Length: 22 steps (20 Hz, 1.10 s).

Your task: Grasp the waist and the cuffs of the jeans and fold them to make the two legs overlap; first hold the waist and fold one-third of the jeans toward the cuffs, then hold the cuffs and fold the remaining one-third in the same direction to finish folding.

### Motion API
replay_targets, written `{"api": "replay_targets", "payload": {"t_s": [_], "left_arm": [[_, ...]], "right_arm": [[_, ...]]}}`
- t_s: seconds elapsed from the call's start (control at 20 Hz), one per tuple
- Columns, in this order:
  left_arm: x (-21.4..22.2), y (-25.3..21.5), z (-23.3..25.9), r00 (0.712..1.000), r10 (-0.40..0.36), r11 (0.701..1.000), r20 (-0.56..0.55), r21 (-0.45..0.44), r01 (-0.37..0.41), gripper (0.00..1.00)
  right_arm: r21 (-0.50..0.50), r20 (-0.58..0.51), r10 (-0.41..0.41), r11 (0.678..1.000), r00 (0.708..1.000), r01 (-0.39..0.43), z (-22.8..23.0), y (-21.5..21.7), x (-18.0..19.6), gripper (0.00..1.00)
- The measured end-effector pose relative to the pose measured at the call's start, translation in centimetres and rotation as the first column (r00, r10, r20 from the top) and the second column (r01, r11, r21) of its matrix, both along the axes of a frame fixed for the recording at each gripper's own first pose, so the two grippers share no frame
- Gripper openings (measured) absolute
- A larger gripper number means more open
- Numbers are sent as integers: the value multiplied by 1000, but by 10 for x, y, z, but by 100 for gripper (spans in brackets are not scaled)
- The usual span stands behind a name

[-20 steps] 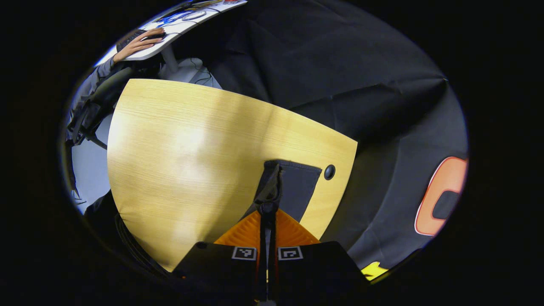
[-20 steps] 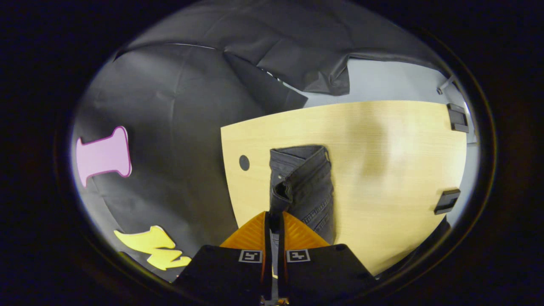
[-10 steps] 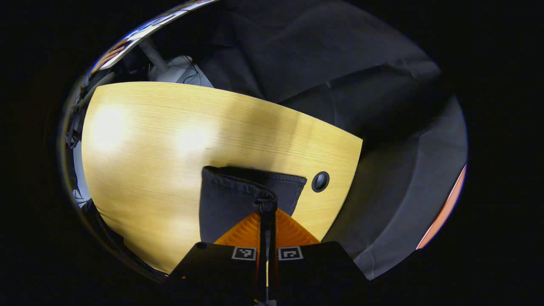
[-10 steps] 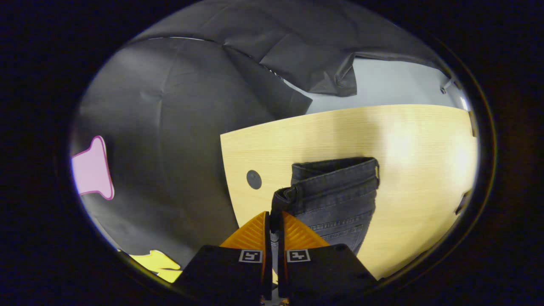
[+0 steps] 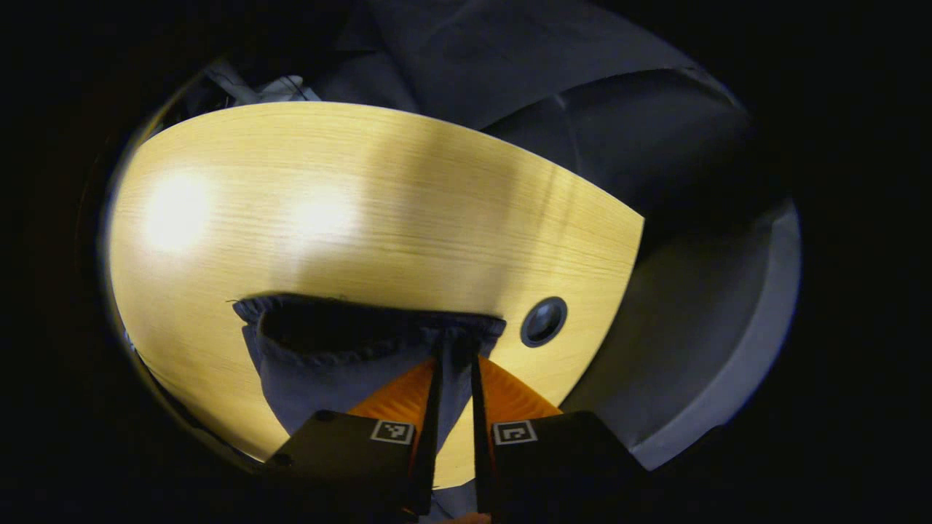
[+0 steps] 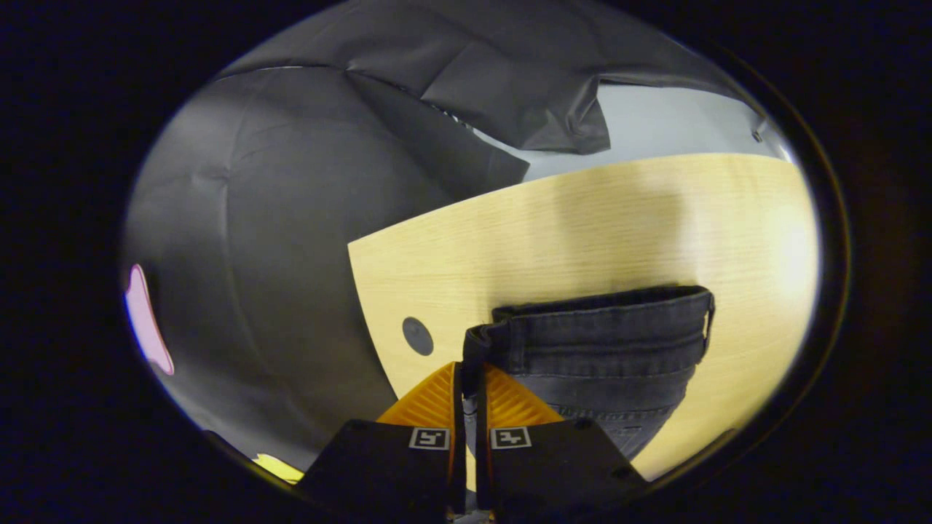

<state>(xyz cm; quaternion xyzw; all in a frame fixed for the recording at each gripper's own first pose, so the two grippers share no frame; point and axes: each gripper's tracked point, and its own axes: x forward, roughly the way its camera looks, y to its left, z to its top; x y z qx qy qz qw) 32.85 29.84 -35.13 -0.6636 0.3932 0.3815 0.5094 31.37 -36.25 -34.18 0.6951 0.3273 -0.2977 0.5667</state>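
Dark grey jeans lie over a light wooden table (image 5: 364, 204). In the left gripper view, the cuff end (image 5: 328, 356) spreads wide just ahead of my left gripper (image 5: 455, 349). Its orange fingers (image 5: 393, 397) pinch the cuff's right corner, with cloth filling the narrow gap between them. In the right gripper view, the waistband (image 6: 604, 342) stretches to the right across the table (image 6: 582, 225). My right gripper (image 6: 470, 360) is shut on the waistband's left corner. The rest of the jeans is hidden below both grippers.
A round dark hole (image 5: 543, 321) sits in the tabletop near the table's edge, beside the held corners; it is the same hole (image 6: 418, 336) in the right gripper view. Black cloth hangs past the table edge. Bare wood lies beyond the jeans.
Both held ends have turned from narrow and edge-on to broad and flat across each view, and sit lower and nearer the table. The gap between the left fingers looks slightly wider.
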Motion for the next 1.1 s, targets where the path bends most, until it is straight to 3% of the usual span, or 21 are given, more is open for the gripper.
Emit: {"api": "replay_targets", "payload": {"t_s": [0.05, 0.1, 0.2, 0.25, 0.3, 0.35, 0.4, 0.45, 0.5, 0.6, 0.65, 0.7, 0.8, 0.95, 1.1], "left_arm": [[-1, 0, 0, 1000, -15, 1000, -4, -17, 15, 18], [-3, 2, 2, 999, -31, 999, -19, -16, 31, 58], [-3, 7, 6, 997, -64, 998, -45, 18, 65, 46], [-5, 9, 9, 995, -76, 996, -57, 36, 78, 69], [-9, 10, 16, 993, -91, 994, -73, 51, 94, 78], [-12, 8, 22, 991, -108, 992, -78, 60, 112, 70], [-11, 5, 30, 991, -119, 990, -59, 62, 123, 75], [-9, 2, 43, 990, -133, 989, -38, 62, 135, 78], [-7, -3, 59, 988, -152, 986, 1, 72, 152, 78], [-2, -18, 103, 963, -250, 960, 101, 155, 233, 79], [1, -28, 134, 926, -339, 922, 166, 252, 293, 79], [2, -41, 166, 875, -435, 869, 215, 357, 344, 79], [-4, -74, 228, 772, -578, 756, 264, 530, 385, 78], [-23, -119, 306, 639, -700, 627, 318, 702, 338, 78], [-49, -166, 361, 474, -824, 450, 309, 866, 219, 78]], "right_arm": [[-17, -1, 5, 1000, 1000, -5, -3, 1, 1, 6], [-33, 10, 4, 999, 1000, -4, -2, -1, 5, 8], [-97, -7, 18, 995, 1000, -19, 2, -5, 5, 22], [-138, -9, 31, 990, 999, -32, 4, -6, 7, 39], [-170, -4, 42, 984, 999, -42, 17, -9, 6, 57], [-197, 4, 57, 979, 998, -55, 26, -9, 7, 74], [-224, 18, 77, 972, 997, -71, 38, -8, 8, 75], [-262, 28, 104, 960, 994, -94, 51, -8, 6, 83], [-323, 32, 148, 937, 989, -129, 65, -7, 3, 76], [-487, 20, 253, 847, 967, -211, 98, -5, -11, 78], [-569, 14, 310, 784, 951, -248, 118, -2, -16, 94], [-641, 14, 367, 718, 930, -273, 139, 5, -23, 86], [-761, 22, 462, 583, 886, -285, 186, 26, -37, 86], [-897, 7, 571, 367, 821, -248, 247, 64, -66, 86], [-965, 25, 642, 214, 766, -148, 292, 103, -96, 86]]}}
